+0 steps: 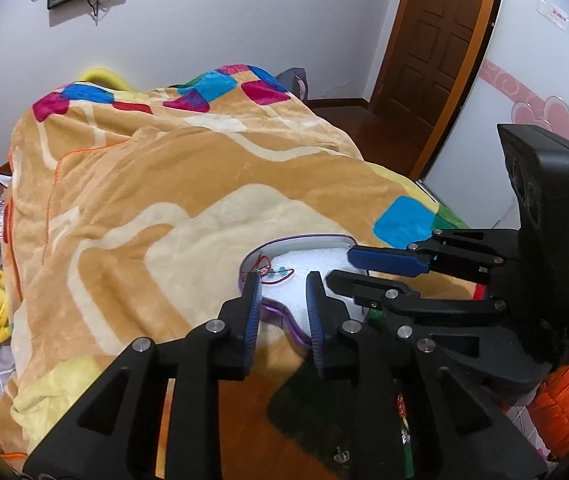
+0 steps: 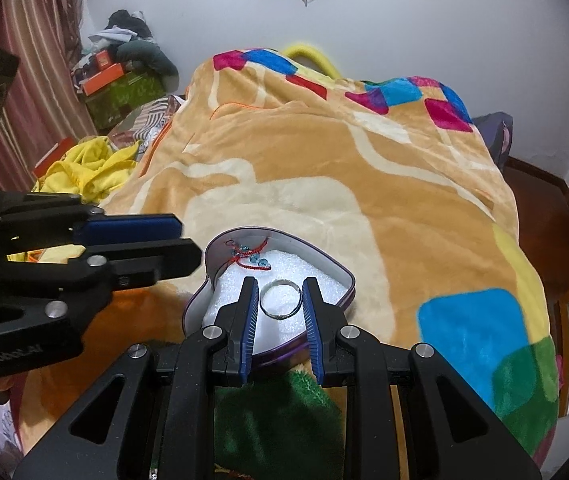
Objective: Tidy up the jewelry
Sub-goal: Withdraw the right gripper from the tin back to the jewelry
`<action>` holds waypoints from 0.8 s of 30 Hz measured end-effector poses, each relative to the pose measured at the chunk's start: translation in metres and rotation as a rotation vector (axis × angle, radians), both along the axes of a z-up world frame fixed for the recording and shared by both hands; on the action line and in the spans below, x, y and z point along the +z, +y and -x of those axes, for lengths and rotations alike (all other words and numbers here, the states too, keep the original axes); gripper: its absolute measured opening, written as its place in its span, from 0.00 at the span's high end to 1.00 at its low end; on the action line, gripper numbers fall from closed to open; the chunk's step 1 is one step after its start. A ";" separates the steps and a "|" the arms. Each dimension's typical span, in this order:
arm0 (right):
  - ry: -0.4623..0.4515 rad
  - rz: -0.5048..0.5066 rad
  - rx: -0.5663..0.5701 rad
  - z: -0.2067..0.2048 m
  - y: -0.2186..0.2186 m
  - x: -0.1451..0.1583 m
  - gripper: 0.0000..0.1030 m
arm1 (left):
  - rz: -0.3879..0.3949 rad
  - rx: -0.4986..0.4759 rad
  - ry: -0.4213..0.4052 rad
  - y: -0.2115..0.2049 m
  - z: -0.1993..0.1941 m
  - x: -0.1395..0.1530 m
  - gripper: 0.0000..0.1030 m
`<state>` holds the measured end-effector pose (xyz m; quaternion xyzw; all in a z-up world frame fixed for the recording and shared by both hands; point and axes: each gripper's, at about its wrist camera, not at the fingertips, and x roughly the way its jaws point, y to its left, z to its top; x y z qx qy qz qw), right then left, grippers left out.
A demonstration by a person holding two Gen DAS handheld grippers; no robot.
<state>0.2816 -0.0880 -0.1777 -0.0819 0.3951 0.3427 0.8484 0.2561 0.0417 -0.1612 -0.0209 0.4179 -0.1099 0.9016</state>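
The blanket [image 2: 324, 168] was tan with cream bands and pink, blue and green squares. The box [image 2: 348, 276] had a purple rim and white foam. The bracelet [image 2: 250, 258] was red with blue beads.

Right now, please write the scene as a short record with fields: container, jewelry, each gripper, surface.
container: heart-shaped tin, open, lined with white foam
jewelry 1: red string bracelet with blue beads, lying on the foam at the far end of the tin
jewelry 2: silver ring, between the right gripper's pads; contact cannot be told
left gripper: open, nothing between its pads, tips over the tin's near rim
right gripper: partly open around the ring, over the foam
surface: orange patterned blanket on a bed
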 end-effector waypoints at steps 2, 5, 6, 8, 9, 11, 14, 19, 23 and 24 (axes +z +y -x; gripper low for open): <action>-0.002 0.004 -0.011 0.002 -0.001 0.002 0.76 | -0.010 0.010 -0.007 0.001 0.005 0.002 0.76; -0.011 -0.001 -0.025 0.006 -0.004 0.008 0.75 | -0.013 0.021 -0.012 0.004 0.012 0.006 0.73; -0.014 -0.004 -0.030 0.008 -0.005 0.010 0.75 | -0.017 0.026 -0.016 0.004 0.014 0.008 0.72; -0.029 -0.007 -0.042 0.014 -0.009 0.016 0.75 | -0.020 0.034 -0.022 0.004 0.020 0.011 0.72; -0.039 -0.009 -0.048 0.018 -0.011 0.020 0.75 | -0.018 0.038 -0.025 0.004 0.023 0.013 0.70; -0.052 -0.013 -0.061 0.024 -0.015 0.026 0.75 | -0.018 0.044 -0.031 0.003 0.029 0.017 0.67; -0.073 -0.017 -0.076 0.035 -0.021 0.035 0.75 | -0.015 0.045 -0.042 0.002 0.038 0.023 0.67; -0.119 -0.014 -0.097 0.059 -0.029 0.050 0.75 | -0.008 0.050 -0.064 -0.001 0.057 0.036 0.65; -0.140 -0.025 -0.113 0.075 -0.036 0.059 0.75 | -0.008 0.056 -0.075 -0.004 0.074 0.042 0.65; -0.143 -0.029 -0.119 0.079 -0.039 0.060 0.75 | -0.009 0.057 -0.076 -0.005 0.077 0.043 0.64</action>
